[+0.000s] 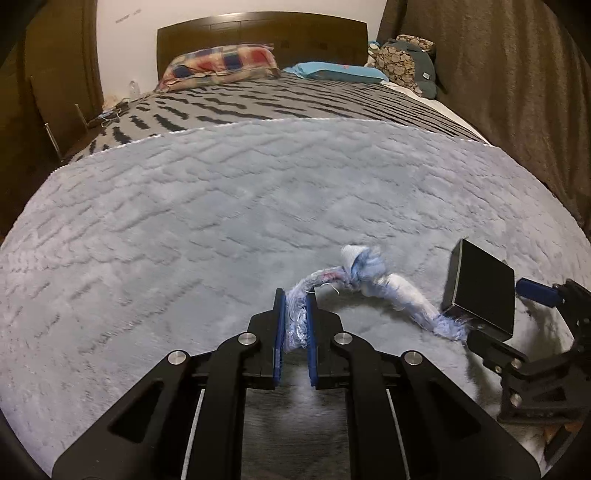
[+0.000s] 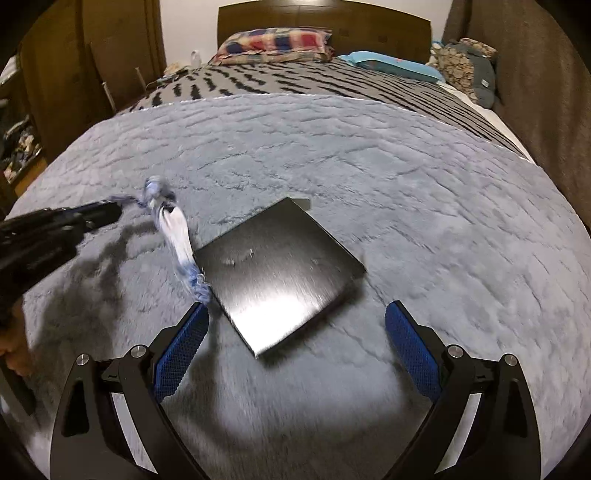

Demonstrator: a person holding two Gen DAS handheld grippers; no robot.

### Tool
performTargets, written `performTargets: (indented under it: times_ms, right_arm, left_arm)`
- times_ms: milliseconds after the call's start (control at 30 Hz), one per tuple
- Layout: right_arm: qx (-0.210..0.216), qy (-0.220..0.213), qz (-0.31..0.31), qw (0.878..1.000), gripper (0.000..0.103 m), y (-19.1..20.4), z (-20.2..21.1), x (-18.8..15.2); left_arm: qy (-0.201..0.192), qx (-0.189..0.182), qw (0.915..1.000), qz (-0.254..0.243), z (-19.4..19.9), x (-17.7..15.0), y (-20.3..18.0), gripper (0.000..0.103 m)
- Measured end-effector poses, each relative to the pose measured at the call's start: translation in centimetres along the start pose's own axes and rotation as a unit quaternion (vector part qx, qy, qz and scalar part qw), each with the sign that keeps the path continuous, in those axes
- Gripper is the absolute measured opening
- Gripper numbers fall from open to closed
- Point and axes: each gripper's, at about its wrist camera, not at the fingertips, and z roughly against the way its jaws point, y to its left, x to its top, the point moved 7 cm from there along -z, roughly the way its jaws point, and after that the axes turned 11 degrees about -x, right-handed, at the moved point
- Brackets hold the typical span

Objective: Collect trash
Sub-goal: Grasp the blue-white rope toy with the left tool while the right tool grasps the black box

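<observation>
My left gripper [image 1: 294, 295] is shut on one end of a knotted blue-and-white rope of rag [image 1: 369, 277] and holds it just above the grey plush blanket [image 1: 221, 221]. The rope's frayed far end reaches a flat black box [image 1: 480, 288]. In the right wrist view the rope [image 2: 177, 236] hangs from the left gripper [image 2: 118, 206] and its end touches the left edge of the black box [image 2: 280, 273], which lies on the blanket [image 2: 443, 221]. My right gripper [image 2: 297, 310] is open, its fingers on either side of the box's near corner.
The bed carries a zebra-striped cover [image 1: 295, 103], a checked pillow [image 1: 221, 62], a blue pillow [image 1: 340, 72] and a patterned bag [image 1: 402, 62] by the headboard [image 1: 258, 33]. A brown curtain [image 1: 517, 92] hangs to the right. A wooden wardrobe [image 2: 92, 55] stands to the left.
</observation>
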Motion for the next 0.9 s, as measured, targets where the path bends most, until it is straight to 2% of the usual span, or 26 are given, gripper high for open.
performTargets:
  times_ms: [233,333,433,533,667,900]
  right_arm:
    - [0.002,0.012,0.012,1.0,0.097,0.8,-1.8,1.3]
    - [0.008,0.011,0.01,1.0,0.097,0.8,-1.7,1.3]
    - [0.02,0.007,0.007,1.0,0.09,0.8,-1.5,1.2]
    - [0.03,0.007,0.0,1.0,0.088,0.6,-0.9,0.8]
    - [0.04,0.003,-0.011,0.999,0.083,0.2,1.5,-0.5]
    - [0.027,-0.042,-0.034,0.998,0.079,-1.8,8.8,-2.8]
  left_arm:
    - [-0.015,0.033,0.9993,-0.009,1.9,1.0,1.3,0.009]
    - [-0.022,0.035,0.9991,-0.005,3.0,1.4,1.7,0.009]
    - [-0.026,0.035,0.999,-0.007,4.0,1.5,1.4,0.009]
    - [-0.03,0.031,0.999,-0.011,5.3,1.2,0.8,0.009]
    - [-0.035,0.025,0.999,-0.012,7.5,0.3,-0.1,0.009]
    - [-0.044,0.005,0.9989,-0.016,12.5,-2.9,-2.5,0.009]
